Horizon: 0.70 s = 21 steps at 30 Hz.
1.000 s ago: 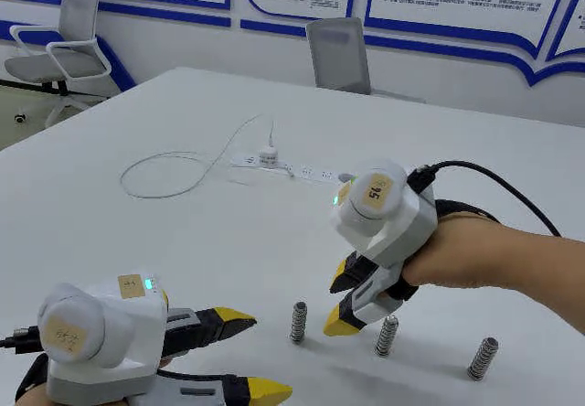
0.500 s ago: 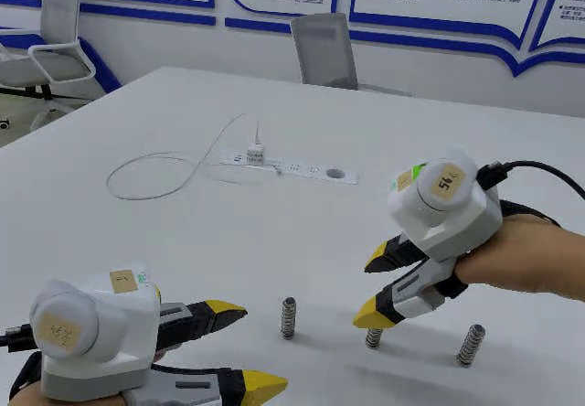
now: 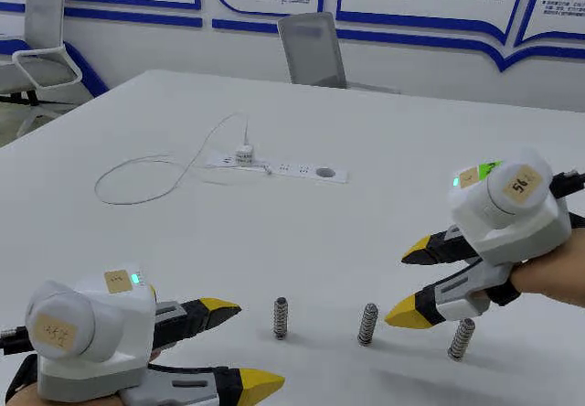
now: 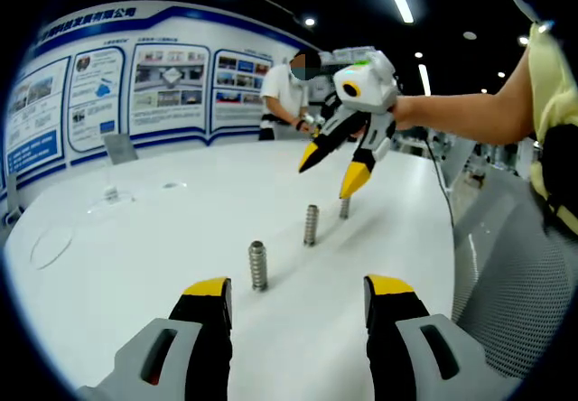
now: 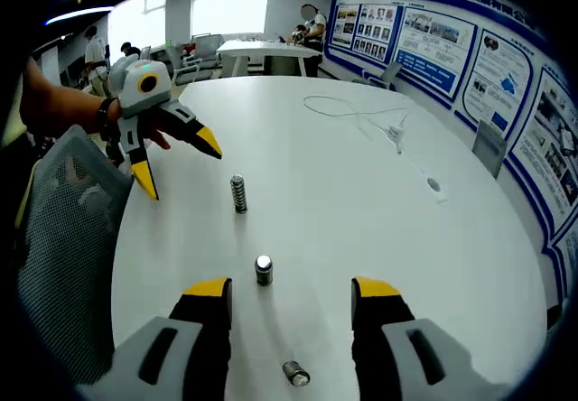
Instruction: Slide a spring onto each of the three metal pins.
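Holding left gripper [image 3: 253, 347] and right gripper [image 3: 400, 287] over white table [image 3: 302, 214], with both jaws spread and empty, either side of three upright springs [image 3: 367, 324] in a row

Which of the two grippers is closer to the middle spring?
The right gripper: its lower yellow tip hangs just beside the middle spring. The left gripper sits farther off, past the leftmost spring.

The right gripper [image 3: 399, 288] has drawn back rightward from the middle spring [image 3: 367, 324].
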### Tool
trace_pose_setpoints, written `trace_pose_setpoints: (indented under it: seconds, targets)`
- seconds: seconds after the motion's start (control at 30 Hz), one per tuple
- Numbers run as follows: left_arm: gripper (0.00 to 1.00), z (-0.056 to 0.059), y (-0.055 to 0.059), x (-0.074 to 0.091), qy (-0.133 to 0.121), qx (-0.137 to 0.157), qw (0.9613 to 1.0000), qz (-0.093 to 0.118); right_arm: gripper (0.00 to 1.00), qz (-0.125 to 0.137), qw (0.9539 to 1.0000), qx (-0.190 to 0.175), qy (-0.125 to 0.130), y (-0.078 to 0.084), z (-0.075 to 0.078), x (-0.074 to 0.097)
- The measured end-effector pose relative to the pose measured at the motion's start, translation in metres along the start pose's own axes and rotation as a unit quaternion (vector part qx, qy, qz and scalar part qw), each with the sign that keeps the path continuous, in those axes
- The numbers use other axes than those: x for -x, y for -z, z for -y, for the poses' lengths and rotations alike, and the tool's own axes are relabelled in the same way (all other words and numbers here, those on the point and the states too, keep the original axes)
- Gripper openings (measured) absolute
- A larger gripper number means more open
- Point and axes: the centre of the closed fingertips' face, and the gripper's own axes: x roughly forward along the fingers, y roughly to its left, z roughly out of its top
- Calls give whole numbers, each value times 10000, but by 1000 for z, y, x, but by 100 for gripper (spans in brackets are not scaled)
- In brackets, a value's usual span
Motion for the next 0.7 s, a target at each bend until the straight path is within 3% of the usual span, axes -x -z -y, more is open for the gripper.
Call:
trace_pose_setpoints:
  seconds: [0.4, 0.7]
  targets:
    - [62, -3, 2, 2, -53, 17, 10000, -14, 60, 461, 9968, -445, 472, 26, 5, 36]
    - [64, 0, 5, 3, -54, 47, 10000, -46, 62, 678, 9936, -662, 620, 46, -4, 47]
